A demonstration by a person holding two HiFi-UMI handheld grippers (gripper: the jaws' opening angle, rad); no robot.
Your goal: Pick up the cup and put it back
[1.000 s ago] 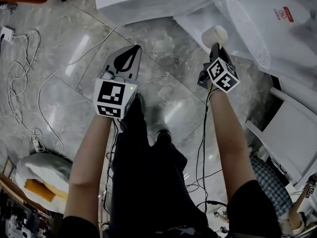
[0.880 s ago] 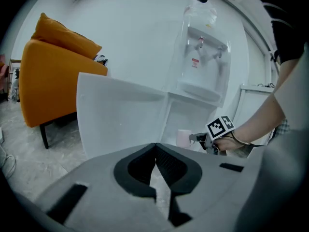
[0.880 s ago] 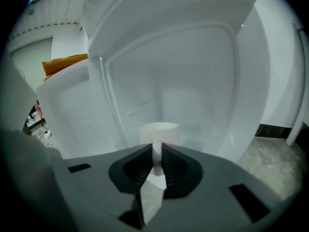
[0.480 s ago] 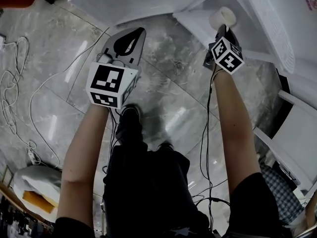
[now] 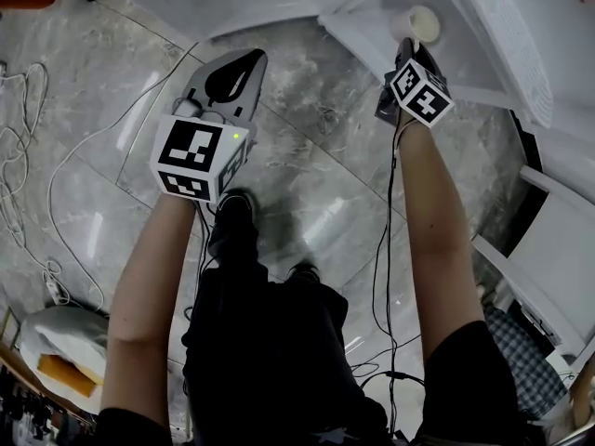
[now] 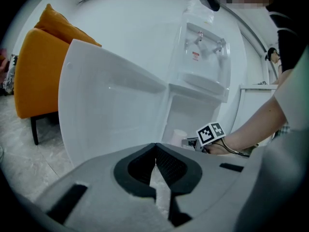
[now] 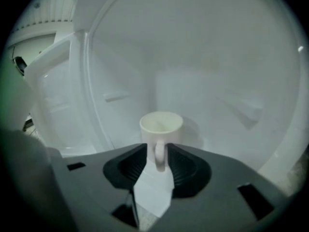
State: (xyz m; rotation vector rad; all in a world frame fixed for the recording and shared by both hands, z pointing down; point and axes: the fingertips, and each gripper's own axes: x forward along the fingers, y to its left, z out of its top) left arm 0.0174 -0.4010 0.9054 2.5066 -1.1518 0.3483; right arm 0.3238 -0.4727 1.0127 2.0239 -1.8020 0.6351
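Observation:
A small white cup [image 5: 416,23] stands upright on the floor of the white cabinet compartment [image 5: 363,31]. In the right gripper view the cup [image 7: 161,124] faces me with its handle pointing back between the jaws. My right gripper [image 5: 405,46] [image 7: 158,151] reaches into the compartment; its jaws are opening, with a thin gap beside the handle. My left gripper [image 5: 251,59] [image 6: 155,149] hangs over the marble floor, left of the cabinet, shut and holding nothing. From the left gripper view the cup [image 6: 179,136] shows just beyond the right gripper's marker cube.
The compartment belongs to a white water dispenser [image 6: 203,57], whose door [image 6: 106,115] stands swung open on the left. An orange chair [image 6: 38,71] is behind the door. White cables [image 5: 28,156] and a bag [image 5: 65,342] lie on the floor at the left.
My right gripper has carried the cup forward into the compartment, and the cup now stands upright there. The left gripper has stayed about where it was.

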